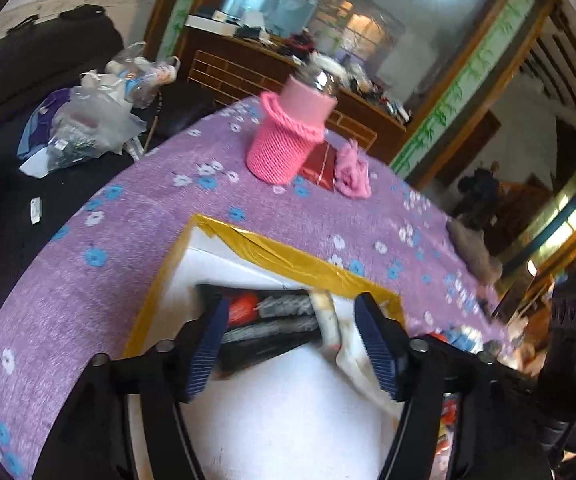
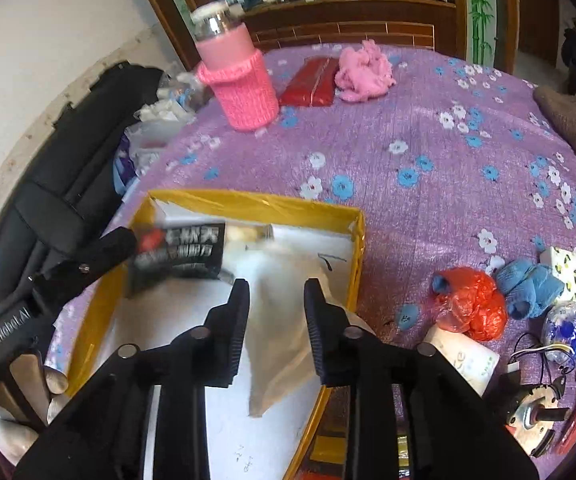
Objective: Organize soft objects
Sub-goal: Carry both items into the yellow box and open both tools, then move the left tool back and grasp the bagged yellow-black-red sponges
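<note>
Left to right: the left gripper [image 1: 289,344] hangs over the near left part of the yellow-rimmed box [image 2: 357,240], jaws apart, with a black packet [image 2: 178,254] lying beyond and between them, leaning on the box's far wall; whether a pad still brushes it cannot be told. A pale bag [image 2: 284,320] lies in the box just right of the packet. The right gripper [image 2: 276,332] stands over that bag, jaws parted a little, the bag showing between the pads without being pinched. Both claws therefore appear empty, and the step in hand is judged to be the setting-down of soft items into the box. Further right on the flowered cloth [image 2: 427,128], well apart from the box, lie a red bag [image 2: 471,304] and a blue knit [image 2: 531,286]; at the far edge sit a pink fluff [image 2: 361,72] and a pink-sleeved bottle [image 2: 240,76]. The next move probably calls for the right gripper to lift clear of the box, swing right to the red bag or blue knit, open wider and pinch the bulk, not a loose fold
</note>
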The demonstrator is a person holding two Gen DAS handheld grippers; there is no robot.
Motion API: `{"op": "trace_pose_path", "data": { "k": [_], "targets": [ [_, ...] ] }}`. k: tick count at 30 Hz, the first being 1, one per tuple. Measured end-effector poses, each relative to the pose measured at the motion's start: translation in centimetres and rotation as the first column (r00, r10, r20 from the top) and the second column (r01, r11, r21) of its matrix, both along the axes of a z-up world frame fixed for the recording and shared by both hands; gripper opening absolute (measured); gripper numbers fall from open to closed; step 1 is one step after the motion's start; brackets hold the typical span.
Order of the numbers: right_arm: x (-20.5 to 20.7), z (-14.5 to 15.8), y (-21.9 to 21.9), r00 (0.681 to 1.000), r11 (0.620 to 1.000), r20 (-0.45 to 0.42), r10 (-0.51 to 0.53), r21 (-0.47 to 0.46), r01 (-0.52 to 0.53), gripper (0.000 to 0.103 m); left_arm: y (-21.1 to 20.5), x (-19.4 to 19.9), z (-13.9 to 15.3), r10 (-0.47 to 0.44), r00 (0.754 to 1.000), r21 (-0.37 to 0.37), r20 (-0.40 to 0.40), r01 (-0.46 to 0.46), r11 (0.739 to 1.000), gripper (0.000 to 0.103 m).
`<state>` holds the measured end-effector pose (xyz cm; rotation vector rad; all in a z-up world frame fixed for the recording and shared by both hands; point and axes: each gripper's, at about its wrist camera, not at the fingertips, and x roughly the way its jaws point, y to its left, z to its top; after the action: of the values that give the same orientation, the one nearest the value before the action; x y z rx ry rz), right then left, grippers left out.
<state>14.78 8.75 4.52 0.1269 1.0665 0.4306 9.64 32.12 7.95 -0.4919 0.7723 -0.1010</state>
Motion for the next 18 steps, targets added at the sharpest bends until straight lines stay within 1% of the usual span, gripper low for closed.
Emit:
{"op": "trace_pose_path", "data": {
  "k": [3, 7, 8, 9, 10, 11, 12, 13, 15, 17, 18],
  "targets": [
    [-0.8, 1.4, -1.5, 0.999, 0.999, 0.023, -0.022, 0.033, 0.021, 0.027, 0.4, -1.6, 0.8, 0.012, 1.0, -0.006, 0.021, -0.012, 1.0, 0.071],
    [-3.4, 4.4, -5.7, 0.995, 0.997, 0.09, -0.048, 0.061, 0.042, 0.027, -1.1, -4.5, 2.3, -0.031, 0.998, -0.007, 0.05, 0.031, 0.999, 0.078],
    [-4.3, 5.0, -7.4, 0.993, 0.995, 0.104, -0.064, 0.079, 0.056, 0.027, -1.8, -5.2, 2.6, -0.05, 0.997, -0.011, 0.058, 0.05, 0.999, 0.081],
    [-5.0, 5.6, -8.8, 0.99, 0.994, 0.114, -0.081, 0.087, 0.071, 0.03, -2.4, -5.7, 3.0, -0.066, 0.996, -0.014, 0.064, 0.067, 0.998, 0.083],
    [-5.9, 6.0, -10.7, 0.986, 0.991, 0.128, -0.108, 0.094, 0.096, 0.04, -3.6, -6.4, 3.3, -0.094, 0.993, -0.017, 0.072, 0.095, 0.995, 0.085],
    [-6.9, 6.4, -12.6, 0.98, 0.987, 0.144, -0.138, 0.096, 0.125, 0.046, -4.4, -6.7, 3.4, -0.114, 0.991, -0.016, 0.074, 0.116, 0.993, 0.088],
    [-7.7, 6.6, -14.4, 0.973, 0.984, 0.159, -0.168, 0.093, 0.155, 0.056, -5.6, -7.0, 3.5, -0.145, 0.987, -0.012, 0.074, 0.146, 0.989, 0.089],
    [-8.8, 6.7, -16.6, 0.962, 0.977, 0.177, -0.209, 0.081, 0.198, 0.058, -6.9, -7.3, 3.4, -0.179, 0.981, -0.003, 0.069, 0.18, 0.984, 0.091],
    [-10.2, 6.4, -19.5, 0.948, 0.967, 0.188, -0.256, 0.06, 0.249, 0.058, -10.1, -7.6, 3.0, -0.259, 0.965, 0.022, 0.046, 0.258, 0.966, 0.091],
    [-11.6, 5.5, -22.6, 0.938, 0.954, 0.177, -0.299, 0.037, 0.297, 0.058, -12.4, -7.6, 2.4, -0.31, 0.951, 0.042, 0.021, 0.309, 0.95, 0.091],
    [-12.1, 4.9, -23.8, 0.934, 0.948, 0.168, -0.317, 0.03, 0.316, 0.058, -14.1, -7.5, 1.7, -0.34, 0.941, 0.054, -0.006, 0.339, 0.939, 0.091]
  ]
}}
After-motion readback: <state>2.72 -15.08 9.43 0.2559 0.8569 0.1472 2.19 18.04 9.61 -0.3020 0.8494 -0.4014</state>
